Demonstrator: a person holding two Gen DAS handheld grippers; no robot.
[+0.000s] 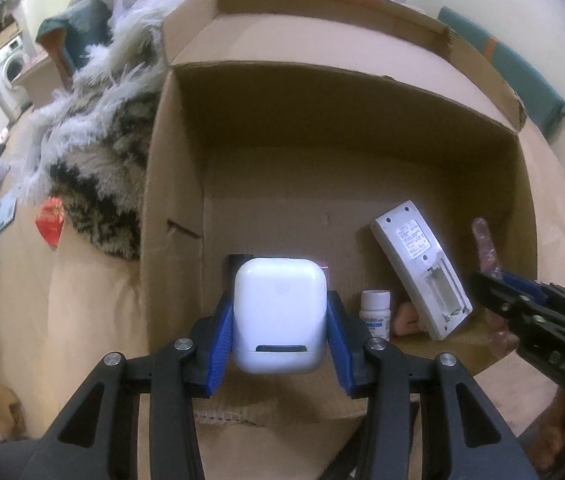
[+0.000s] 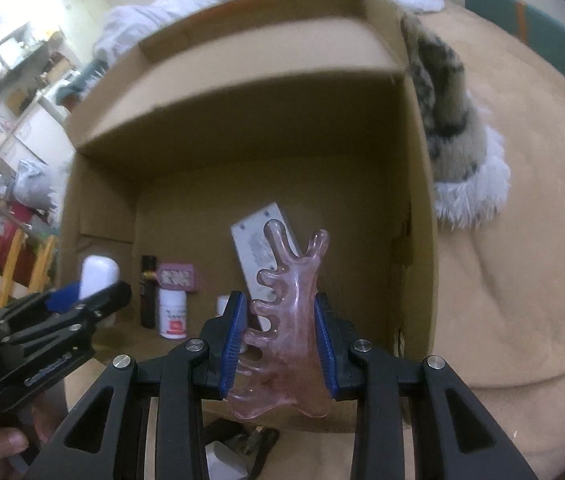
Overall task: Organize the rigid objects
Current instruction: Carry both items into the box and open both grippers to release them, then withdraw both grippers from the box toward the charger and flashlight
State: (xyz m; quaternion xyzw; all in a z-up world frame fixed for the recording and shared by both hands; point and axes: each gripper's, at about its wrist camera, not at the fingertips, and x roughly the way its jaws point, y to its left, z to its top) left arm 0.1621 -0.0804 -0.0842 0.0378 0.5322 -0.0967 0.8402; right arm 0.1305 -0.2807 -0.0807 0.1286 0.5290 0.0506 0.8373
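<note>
My left gripper (image 1: 280, 320) is shut on a white earbud case (image 1: 280, 316) and holds it over the near part of an open cardboard box (image 1: 170, 152). My right gripper (image 2: 280, 338) is shut on a translucent pink comb-shaped massage tool (image 2: 282, 328) above the same box (image 2: 418, 184). In the box lie a white remote control, back side up (image 1: 422, 272), a white pill bottle (image 1: 375, 312), a dark slim bottle (image 2: 147, 292) and a small pink patterned box (image 2: 178, 277). The right gripper shows at the right edge of the left wrist view (image 1: 482, 284).
The box stands on a tan bed surface (image 2: 522, 300). A shaggy black-and-white fur blanket (image 1: 94, 160) lies against the box's left side. A red packet (image 1: 50, 220) lies on the bed at left. A teal cushion (image 1: 522, 80) is behind the box.
</note>
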